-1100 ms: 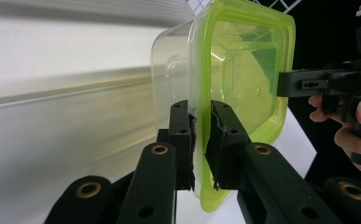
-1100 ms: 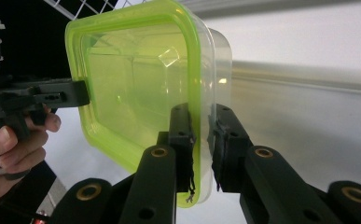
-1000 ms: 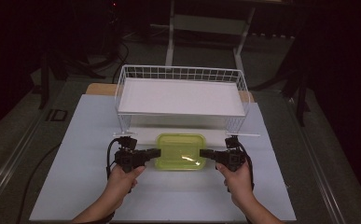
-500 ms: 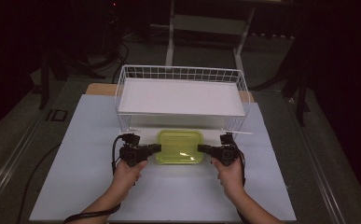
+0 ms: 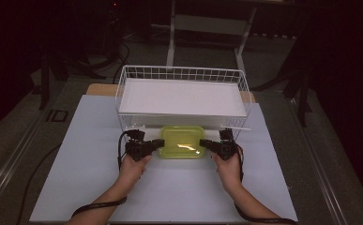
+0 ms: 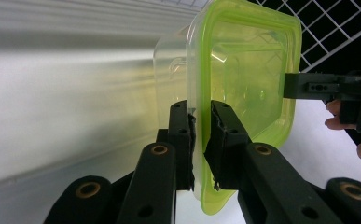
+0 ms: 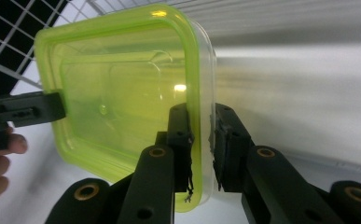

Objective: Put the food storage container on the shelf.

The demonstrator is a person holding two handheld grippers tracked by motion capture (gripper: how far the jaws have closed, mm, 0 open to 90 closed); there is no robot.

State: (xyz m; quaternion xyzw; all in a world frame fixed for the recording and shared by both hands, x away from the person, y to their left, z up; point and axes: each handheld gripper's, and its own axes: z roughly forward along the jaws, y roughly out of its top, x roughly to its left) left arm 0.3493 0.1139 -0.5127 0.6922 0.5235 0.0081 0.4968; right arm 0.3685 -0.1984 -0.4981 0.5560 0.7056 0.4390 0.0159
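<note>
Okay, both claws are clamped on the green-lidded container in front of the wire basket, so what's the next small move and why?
Probably ease the container straight down onto the white mat. The left claw and right claw each pinch an opposite rim, so it is evenly held, and it sits just short of the wire basket, with flat mat below.

Container (image 5: 182,141) just before basket (image 5: 181,75)
</note>
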